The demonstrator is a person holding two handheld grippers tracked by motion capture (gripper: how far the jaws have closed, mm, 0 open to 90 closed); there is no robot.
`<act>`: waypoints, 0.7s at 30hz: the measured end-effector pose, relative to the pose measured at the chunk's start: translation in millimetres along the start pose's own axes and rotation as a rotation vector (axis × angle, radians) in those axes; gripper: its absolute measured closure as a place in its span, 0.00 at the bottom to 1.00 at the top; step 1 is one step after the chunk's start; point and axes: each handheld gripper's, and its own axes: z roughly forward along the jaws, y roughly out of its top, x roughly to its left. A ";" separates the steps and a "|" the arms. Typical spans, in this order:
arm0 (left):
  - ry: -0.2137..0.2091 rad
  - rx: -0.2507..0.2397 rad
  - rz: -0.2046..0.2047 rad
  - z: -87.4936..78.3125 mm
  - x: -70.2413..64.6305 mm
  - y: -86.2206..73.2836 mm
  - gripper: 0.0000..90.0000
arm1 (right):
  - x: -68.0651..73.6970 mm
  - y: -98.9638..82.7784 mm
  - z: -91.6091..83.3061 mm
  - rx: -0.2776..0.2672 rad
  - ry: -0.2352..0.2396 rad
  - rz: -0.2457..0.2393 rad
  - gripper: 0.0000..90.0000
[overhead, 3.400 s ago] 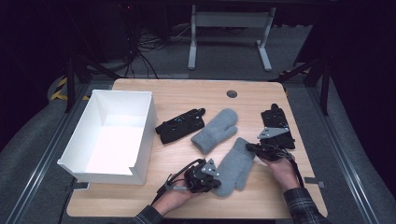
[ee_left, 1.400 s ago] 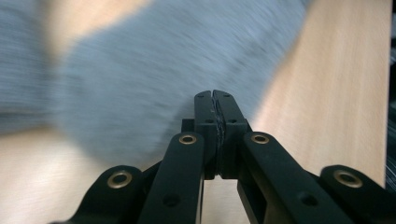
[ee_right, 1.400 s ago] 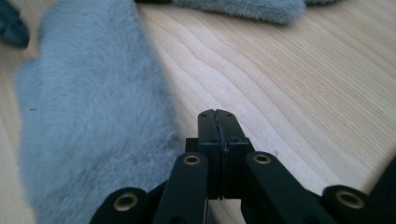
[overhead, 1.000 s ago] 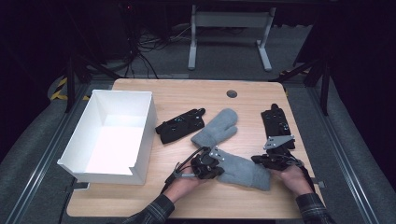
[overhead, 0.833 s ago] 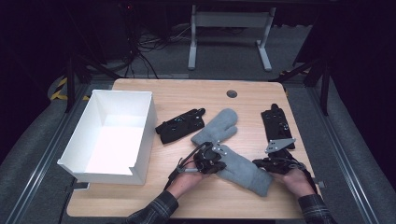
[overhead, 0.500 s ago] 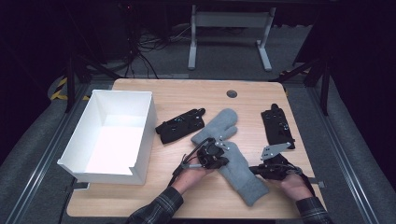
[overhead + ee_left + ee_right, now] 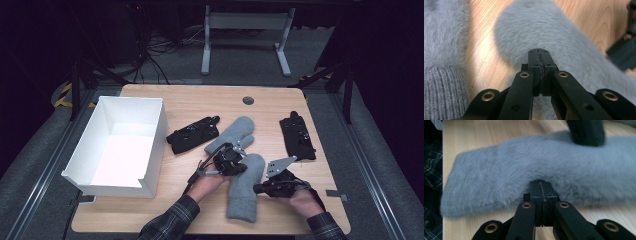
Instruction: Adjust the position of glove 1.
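Dark floor and cables are surrounding a pale wooden table (image 7: 190, 102), and on its near half both hands are working one grey mitten (image 7: 244, 192). At the mitten's upper end, the left gripper (image 7: 239, 165) is pressing its jaws flat together, and whether a pinch of fur sits between them I cannot tell. The right gripper (image 7: 257, 189) is meeting the mitten's long right edge, its jaws likewise closed tight against the pile with no clear fold caught. The mitten is lying lengthwise toward the person, just beside a second grey mitten (image 7: 231, 134) higher up.

To do this well, both tips should probably be staying low and moving together, so the soft fabric slides flat rather than bunching. Pushing from the edge alone is risking a roll, so a firmer bite on the fabric would help. Farther out, two black gloves (image 7: 194, 135) (image 7: 297, 138) are lying apart, and a white box (image 7: 150, 145) is standing open at the left.
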 end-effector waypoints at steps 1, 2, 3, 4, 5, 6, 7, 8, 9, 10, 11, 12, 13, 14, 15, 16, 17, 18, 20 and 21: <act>0.002 0.005 0.003 0.7 -0.2 2.5 0.99 | 2.6 3.9 4.8 0.001 0.007 -0.012 1.00; 0.002 0.005 0.003 0.7 -0.2 2.5 0.99 | 2.6 3.9 4.8 0.001 0.007 -0.012 1.00; 0.004 0.008 0.010 2.2 -0.8 4.9 0.99 | 5.3 8.1 9.3 -0.001 0.012 -0.022 1.00; 0.004 0.008 0.010 2.2 -0.8 4.9 0.99 | 5.3 8.1 9.3 -0.001 0.012 -0.022 1.00; 0.007 0.014 0.010 2.4 -1.1 6.0 0.99 | 6.4 10.3 11.3 -0.004 0.013 -0.027 1.00; 0.007 0.013 0.021 3.0 -0.1 7.9 0.99 | 8.2 14.6 15.5 -0.005 0.006 -0.040 1.00; 0.008 0.012 0.017 3.5 0.1 8.1 0.99 | 8.7 16.5 17.6 -0.006 0.001 -0.042 1.00; 0.008 0.012 0.017 3.5 0.1 8.1 0.99 | 8.9 18.2 19.7 -0.008 -0.001 -0.042 1.00; 0.007 0.013 0.016 4.0 1.0 8.2 0.99 | 8.8 19.7 22.0 -0.011 -0.006 -0.045 1.00; 0.007 0.013 0.016 4.0 1.0 8.2 0.99 | 8.8 19.7 22.0 -0.011 -0.006 -0.045 1.00; 0.007 0.012 0.016 4.1 1.5 8.4 0.99 | 9.0 21.2 23.6 -0.011 -0.012 -0.046 1.00; 0.008 0.012 0.017 4.0 2.0 8.5 0.99 | 9.3 22.8 25.7 -0.019 -0.020 -0.047 1.00; 0.009 0.008 0.013 3.7 2.4 8.3 0.99 | 8.7 23.6 26.7 -0.022 -0.019 -0.055 1.00; 0.013 0.008 0.009 1.3 3.3 8.0 0.99 | 9.6 25.0 27.8 -0.021 -0.027 -0.061 1.00; 0.014 -0.004 0.005 -0.9 3.6 7.4 0.99 | 10.3 24.7 26.8 -0.018 -0.030 -0.059 1.00; 0.014 -0.004 0.005 -0.9 3.6 7.4 0.98 | 10.9 23.3 25.0 -0.024 -0.038 -0.061 1.00; 0.019 -0.013 -0.002 -8.1 5.1 6.7 0.97 | 11.5 21.1 21.9 -0.033 -0.047 -0.052 1.00; 0.019 -0.013 -0.002 -8.1 5.1 6.7 0.95 | 11.5 21.1 21.9 -0.033 -0.047 -0.052 1.00; 0.039 -0.033 -0.004 -21.3 8.8 5.0 0.91 | 10.5 10.0 8.6 -0.065 -0.083 -0.019 0.83; 0.045 -0.043 -0.011 -26.3 10.1 4.7 0.89 | 10.3 6.9 4.8 -0.068 -0.096 -0.012 0.80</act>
